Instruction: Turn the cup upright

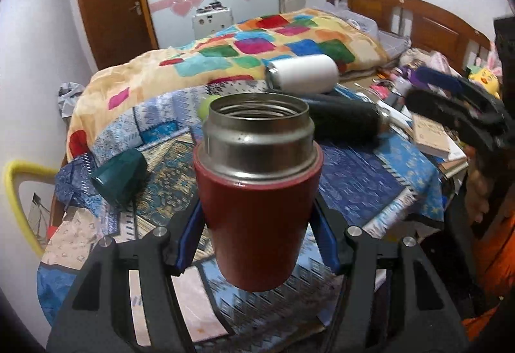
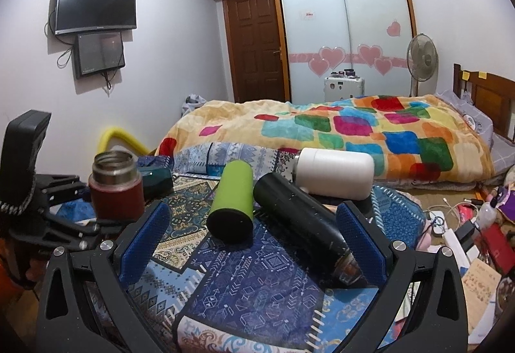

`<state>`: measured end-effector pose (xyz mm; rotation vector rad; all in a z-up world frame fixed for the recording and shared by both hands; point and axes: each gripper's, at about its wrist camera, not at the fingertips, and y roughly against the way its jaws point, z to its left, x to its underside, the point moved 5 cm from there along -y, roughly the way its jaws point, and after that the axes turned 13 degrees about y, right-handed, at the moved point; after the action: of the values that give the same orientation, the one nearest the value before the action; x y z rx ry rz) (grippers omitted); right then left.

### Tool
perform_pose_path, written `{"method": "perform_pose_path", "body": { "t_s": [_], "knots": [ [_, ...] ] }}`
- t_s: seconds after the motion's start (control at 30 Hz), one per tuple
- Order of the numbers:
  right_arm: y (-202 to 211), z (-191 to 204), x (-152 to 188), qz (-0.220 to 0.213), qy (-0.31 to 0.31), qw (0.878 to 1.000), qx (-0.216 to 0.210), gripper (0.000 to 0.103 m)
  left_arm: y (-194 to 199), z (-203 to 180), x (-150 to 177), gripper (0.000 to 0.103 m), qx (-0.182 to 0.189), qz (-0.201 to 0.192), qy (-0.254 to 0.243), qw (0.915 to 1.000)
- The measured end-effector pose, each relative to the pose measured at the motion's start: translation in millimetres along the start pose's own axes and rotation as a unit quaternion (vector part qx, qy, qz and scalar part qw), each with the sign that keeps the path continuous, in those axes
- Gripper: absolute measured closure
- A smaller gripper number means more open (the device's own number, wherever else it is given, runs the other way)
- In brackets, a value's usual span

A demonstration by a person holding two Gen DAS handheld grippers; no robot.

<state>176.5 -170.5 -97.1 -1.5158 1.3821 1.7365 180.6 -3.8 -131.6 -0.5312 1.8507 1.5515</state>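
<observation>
Far left in the right wrist view: red cup (image 2: pixel 116 189) held upright in the left gripper (image 2: pixel 74 214), steel mouth up, empty as far as the rim shows. Same cup (image 1: pixel 257 192) in the left wrist view clamped low on its body between the blue pads (image 1: pixel 188 243), base seemingly just clear of the patterned cloth (image 1: pixel 370 189) on the tabletop, though contact hard to judge. Judged step: flip as good as done for this one, only the set-down left; calls for lowering straight until the base sits flat on the soft cloth, then opening without nudging it, since a wrinkle could tip it. Just behind, a dark green cup (image 2: pixel 157 179) on its side. Further right, a lime green cup (image 2: pixel 231 208) lying down with its dark end toward the camera, touching or nearly touching a black flask (image 2: pixel 305 224) also on its side, neck pointing at the right pad. Behind them a white flask (image 2: pixel 334 172) on its side near the quilt on the bed (image 2: pixel 354 127). Insides of these not visible. Right gripper (image 2: pixel 251 243) spread wide, holding nothing, hovering with the black flask's neck between its pads (image 2: pixel 145 240); likely next pick, needing a firm squeeze around the body before turning it up.
</observation>
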Motion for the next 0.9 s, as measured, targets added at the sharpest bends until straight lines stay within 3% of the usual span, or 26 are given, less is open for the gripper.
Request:
{"method": "perform_pose_path", "body": {
  "t_s": [0.3, 0.63, 0.9],
  "knots": [
    [7, -5, 11, 0.004, -0.002, 1.0, 0.007, 0.0, -31, -27, 20, 0.041, 0.032, 0.056, -0.006, 0.9979],
    [1, -3, 33, 0.032, 0.027, 0.999, 0.022, 0.0, -57, -53, 8, 0.041, 0.065, 0.052, -0.014, 0.9964],
    [-11, -8, 52, 0.061, 0.023, 0.998, 0.024, 0.0, -81, -59, 17, 0.041, 0.084, 0.084, -0.009, 0.9929]
  ]
}}
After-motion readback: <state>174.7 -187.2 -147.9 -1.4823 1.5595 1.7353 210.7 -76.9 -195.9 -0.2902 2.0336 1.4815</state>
